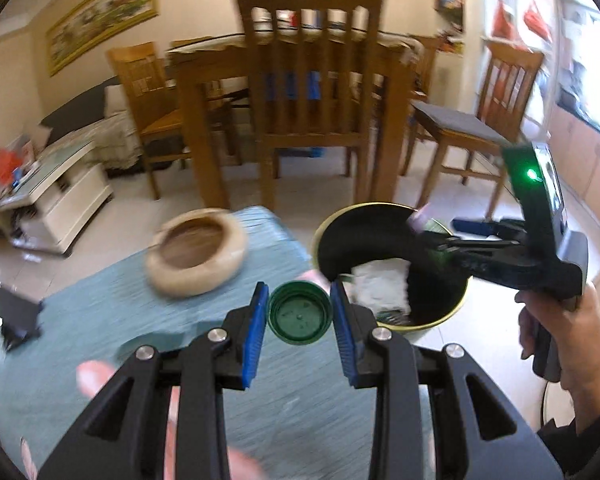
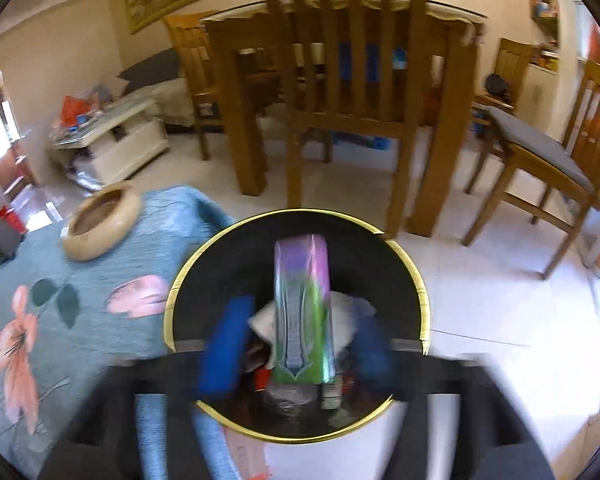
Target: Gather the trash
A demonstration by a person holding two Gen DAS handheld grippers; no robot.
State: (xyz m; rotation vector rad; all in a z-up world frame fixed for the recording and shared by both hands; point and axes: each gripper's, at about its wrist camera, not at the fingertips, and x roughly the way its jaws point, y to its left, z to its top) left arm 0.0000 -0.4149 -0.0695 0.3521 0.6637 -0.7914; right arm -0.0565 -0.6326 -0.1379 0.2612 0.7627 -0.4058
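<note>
- Your left gripper (image 1: 300, 314) is clamped on a green bottle cap (image 1: 300, 313), open side toward the camera; both blue pads (image 1: 256, 332) press on its rim.
- The cap is held above the near edge of the blue flowered tablecloth (image 1: 100, 312), just beside the bin's rim.
- Your right gripper (image 2: 296, 344) has its jaws wide apart; the pads are blurred, and none presses on anything.
- Between those spread jaws, a purple-and-green box (image 2: 303, 312) is over the bin's mouth, clear of both pads. Whether it already rests on the trash below cannot be told.
- The trash bin (image 2: 418, 280) is round, with a black liner and a gold rim, and it stands on the pale tiled floor just beside the table edge.
- Inside the bin you have crumpled white paper (image 1: 380, 284) and other small items too blurred to name.
- In the left wrist view your right hand (image 1: 556, 336) holds its tool's handle over the bin's far side.
- A wooden bowl (image 1: 198, 252) sits on the tablecloth, well apart from the cap.
- Beyond it, a wooden chair (image 1: 312, 92) stands in front of a dining table.
</note>
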